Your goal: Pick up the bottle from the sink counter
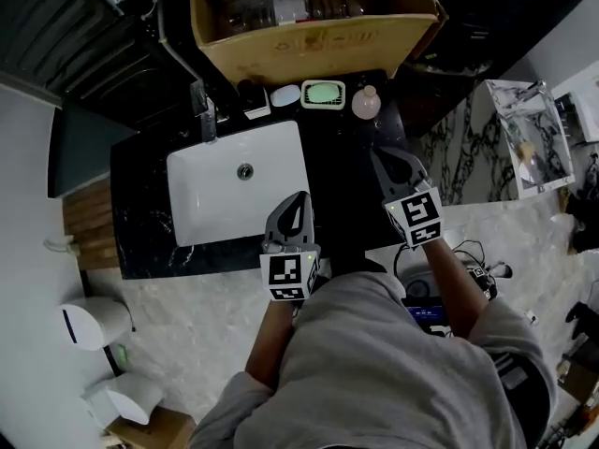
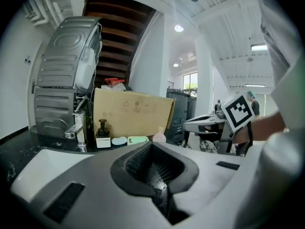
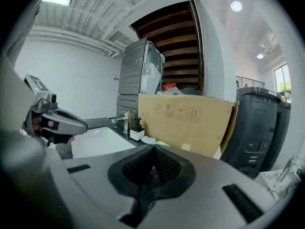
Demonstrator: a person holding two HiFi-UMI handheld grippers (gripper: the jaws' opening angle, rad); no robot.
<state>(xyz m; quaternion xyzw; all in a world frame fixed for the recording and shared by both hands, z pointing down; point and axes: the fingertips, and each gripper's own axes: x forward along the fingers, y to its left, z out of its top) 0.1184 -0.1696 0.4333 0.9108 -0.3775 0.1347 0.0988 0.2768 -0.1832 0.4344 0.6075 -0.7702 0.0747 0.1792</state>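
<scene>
A small pink bottle (image 1: 366, 103) stands at the back of the black sink counter (image 1: 346, 185), right of a green soap dish (image 1: 323, 94). The left gripper view shows the pink bottle (image 2: 159, 136) low in front of the cardboard box, and only the pink bottle's top (image 3: 186, 147) peeks over the jaws in the right gripper view. My left gripper (image 1: 298, 204) hovers over the near right corner of the white basin (image 1: 215, 195), jaws together and empty. My right gripper (image 1: 388, 157) is shut over the counter's right part, well short of the bottle, holding nothing.
A large cardboard box (image 1: 314, 26) fills the space behind the counter. A faucet (image 1: 204, 110), a dark pump bottle (image 1: 248, 92) on a white base and a pale soap (image 1: 285, 94) line the back edge. A marble floor lies to the right.
</scene>
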